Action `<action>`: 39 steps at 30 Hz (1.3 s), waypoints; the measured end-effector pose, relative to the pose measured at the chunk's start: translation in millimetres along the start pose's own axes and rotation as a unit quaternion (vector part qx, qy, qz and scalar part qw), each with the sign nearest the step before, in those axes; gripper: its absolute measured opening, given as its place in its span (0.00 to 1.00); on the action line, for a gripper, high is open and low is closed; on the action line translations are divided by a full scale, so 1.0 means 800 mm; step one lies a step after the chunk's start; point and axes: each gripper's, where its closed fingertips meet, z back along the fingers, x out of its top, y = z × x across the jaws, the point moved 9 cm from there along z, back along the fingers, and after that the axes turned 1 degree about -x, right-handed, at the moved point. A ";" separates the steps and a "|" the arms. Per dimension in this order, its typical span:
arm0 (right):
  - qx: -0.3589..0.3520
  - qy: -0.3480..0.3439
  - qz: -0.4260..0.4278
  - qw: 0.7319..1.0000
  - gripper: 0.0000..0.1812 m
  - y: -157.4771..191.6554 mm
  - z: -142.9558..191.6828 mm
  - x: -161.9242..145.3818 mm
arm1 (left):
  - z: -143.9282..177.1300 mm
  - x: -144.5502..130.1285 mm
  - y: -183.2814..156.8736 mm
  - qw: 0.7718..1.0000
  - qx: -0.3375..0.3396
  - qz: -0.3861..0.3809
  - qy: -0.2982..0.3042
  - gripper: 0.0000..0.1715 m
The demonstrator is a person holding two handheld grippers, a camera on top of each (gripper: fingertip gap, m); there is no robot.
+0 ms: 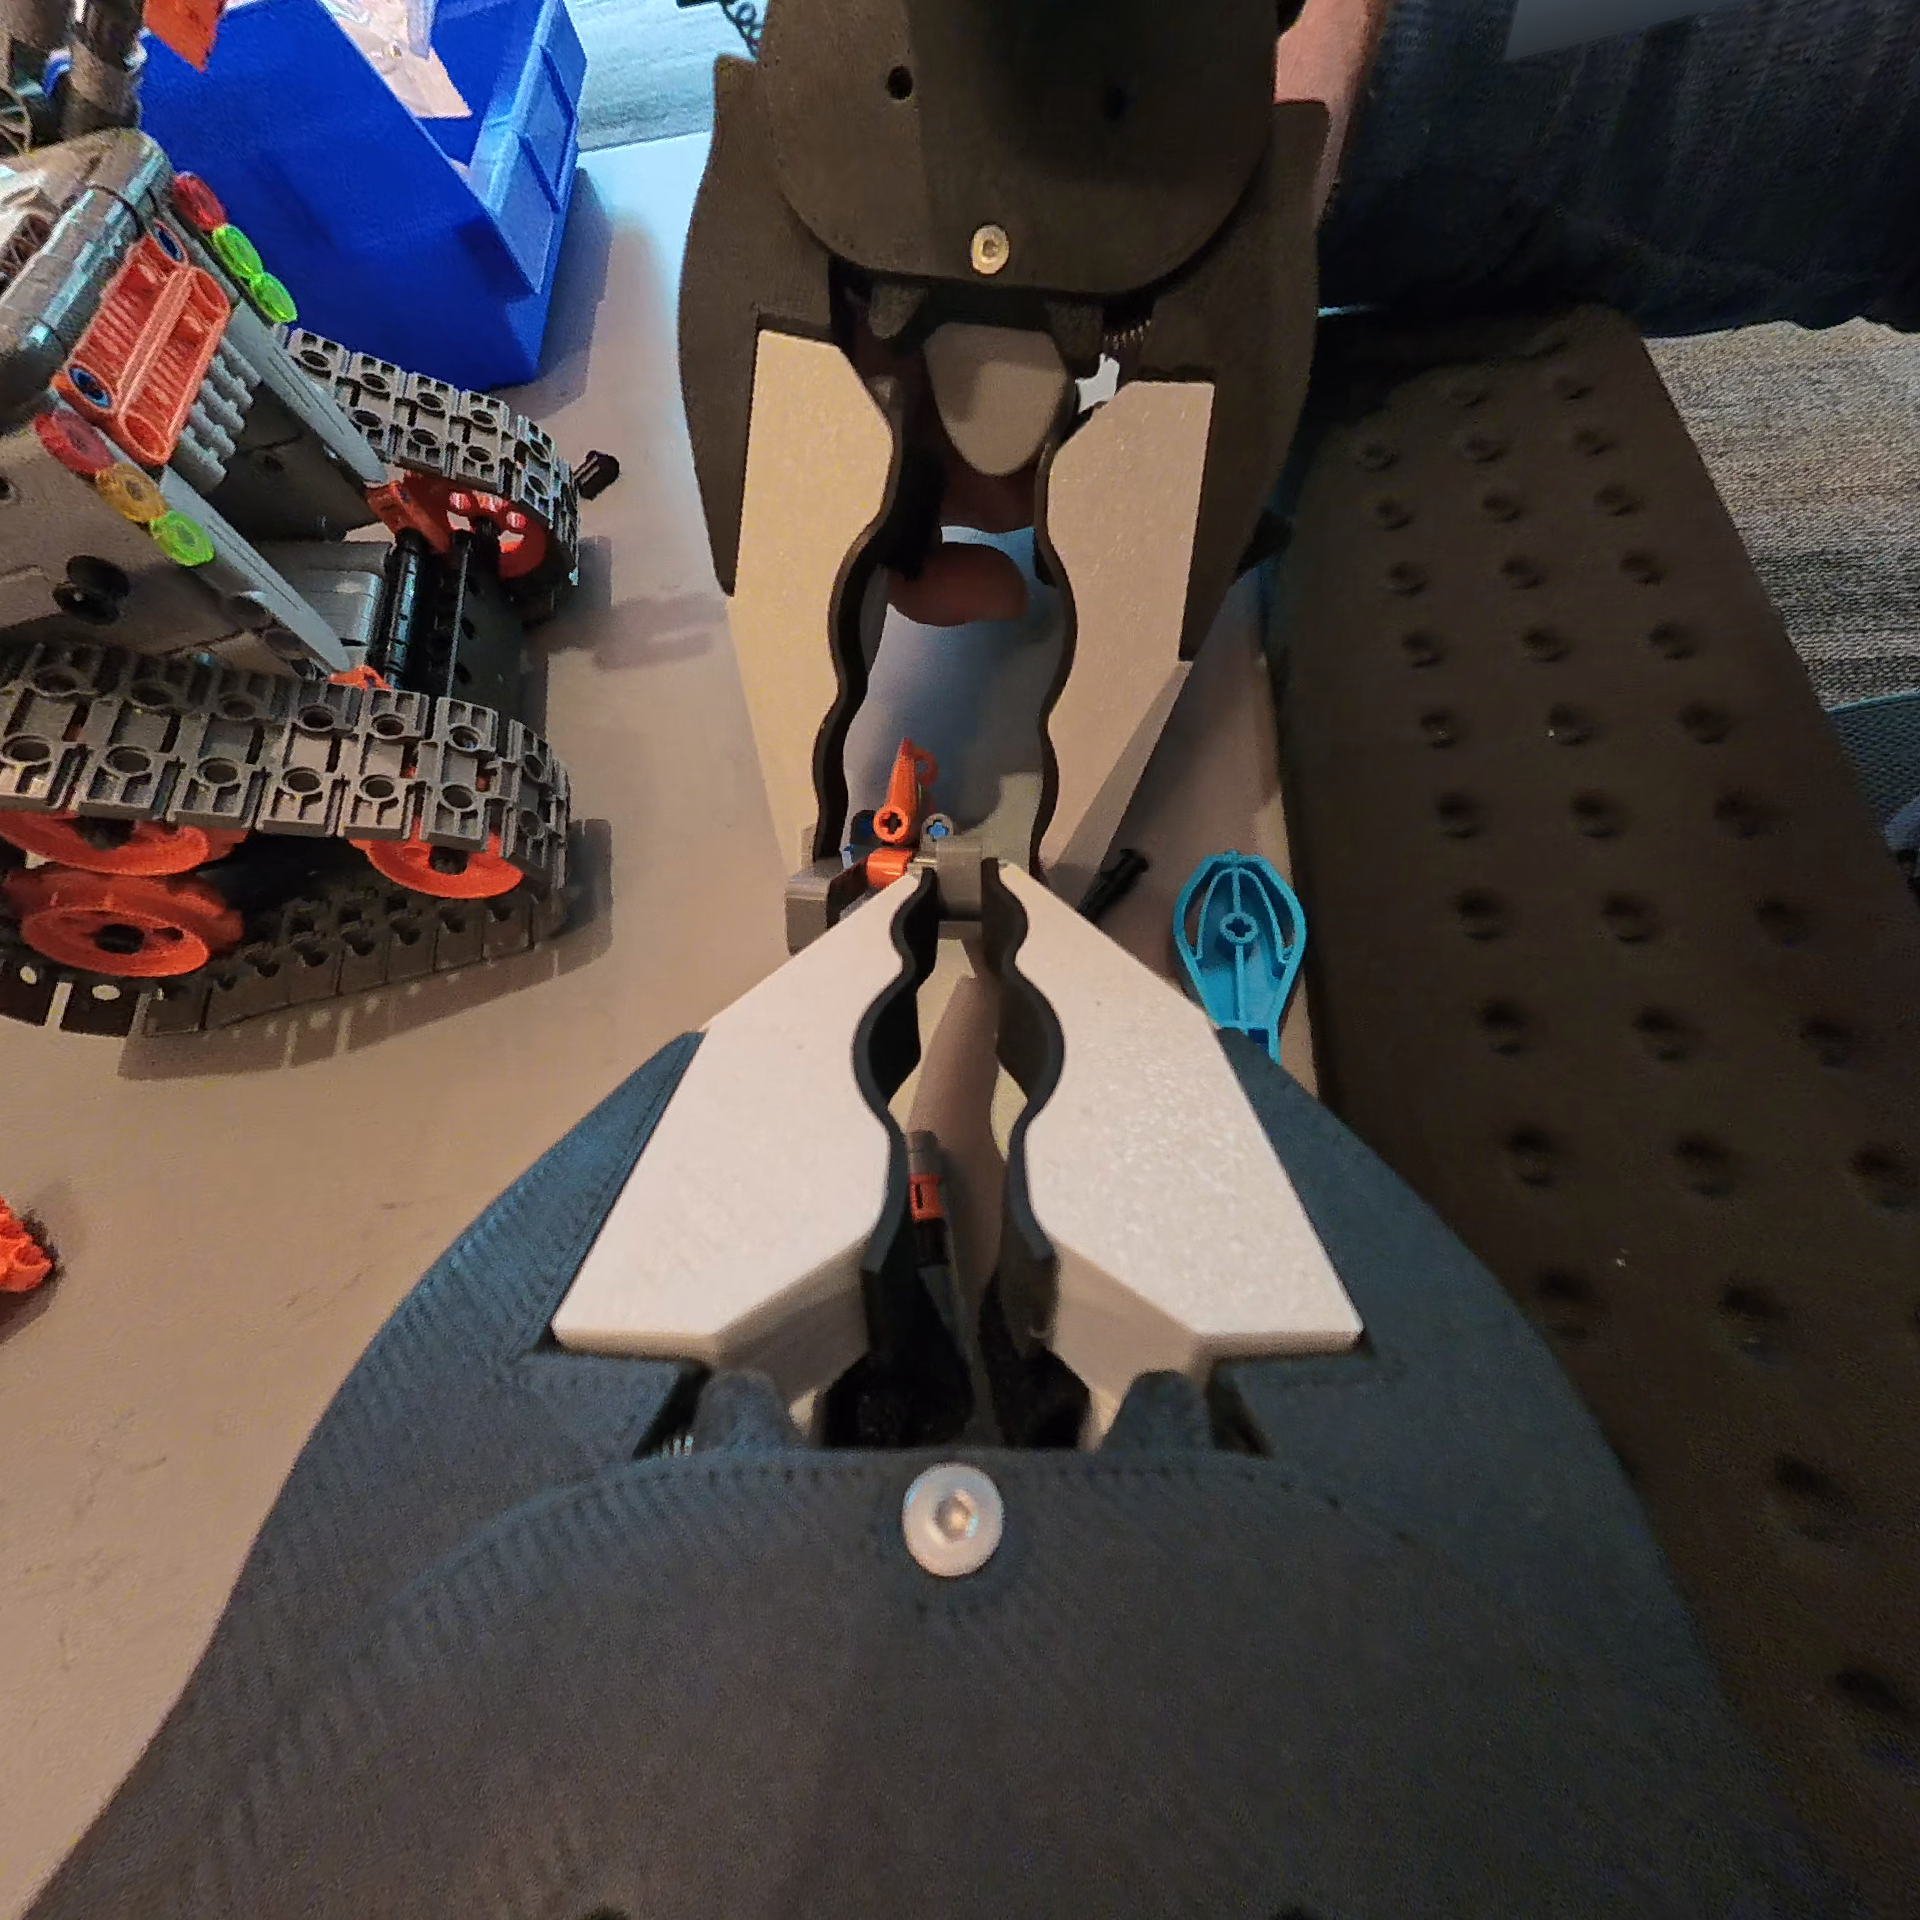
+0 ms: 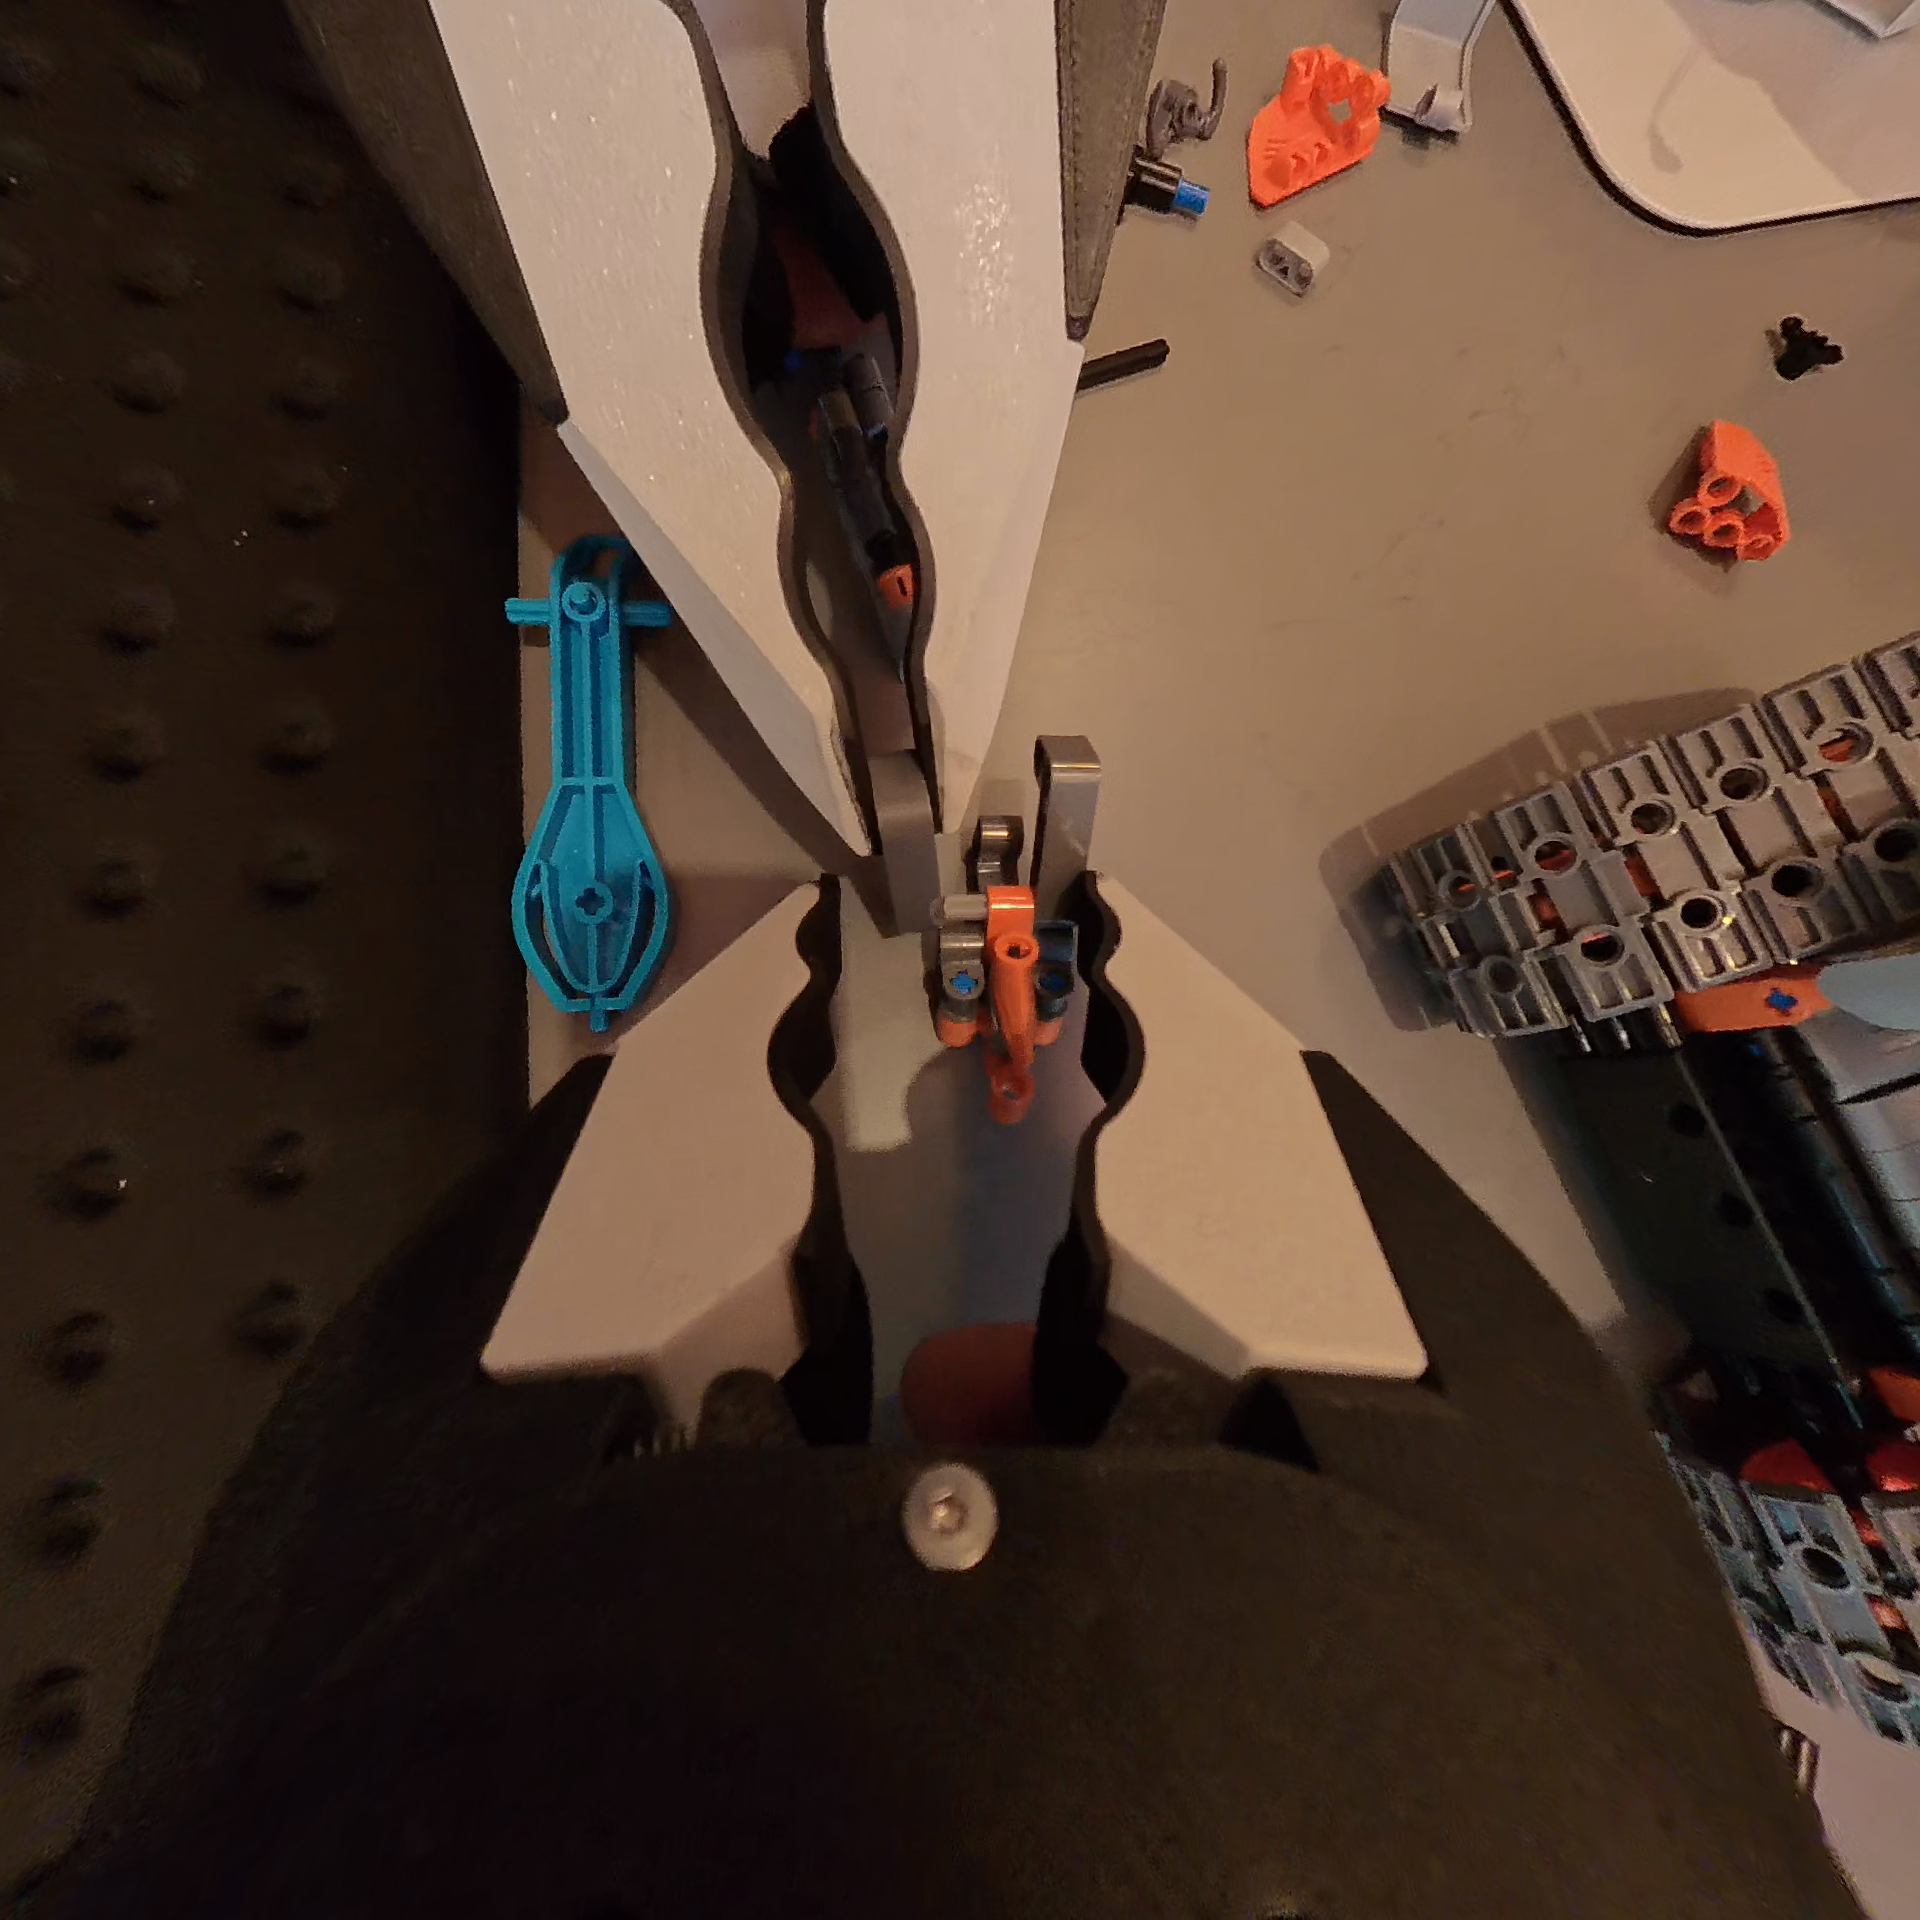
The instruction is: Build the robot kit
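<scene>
Two grippers meet tip to tip over a grey table (image 2: pixel 1299 540). Left gripper (image 1: pixel 958 894): jaws narrow, pinching the grey end of a small brick assembly (image 2: pixel 987 966). Right gripper (image 2: pixel 961 935): jaws partly open around it; contact cannot be told. Assembly sits between both tips, equally near, long axis roughly along the fingers. Grey beams, orange connector, blue pins. Blue tool (image 2: pixel 587 790) just beside; tracked vehicle (image 1: pixel 260 675) well apart.

A hobby or lab worktable (image 2: pixel 1299 582), strewn with toy building parts (image 2: pixel 1727 495), a tracked model (image 1: pixel 260 665) and a blue parts bin (image 1: pixel 416 197).
</scene>
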 end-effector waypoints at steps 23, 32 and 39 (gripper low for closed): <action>-0.011 -0.009 0.008 1.000 0.17 -0.003 -0.001 -0.002 | 0.003 -0.003 0.006 0.999 -0.027 -0.033 -0.002 0.03; 0.002 -0.017 0.010 1.000 0.17 -0.003 -0.002 -0.003 | 0.004 -0.002 0.010 0.995 -0.053 -0.086 -0.001 0.03; 0.006 -0.017 0.010 1.000 0.17 -0.003 -0.003 -0.003 | 0.005 -0.007 0.014 0.994 -0.066 -0.083 0.000 0.04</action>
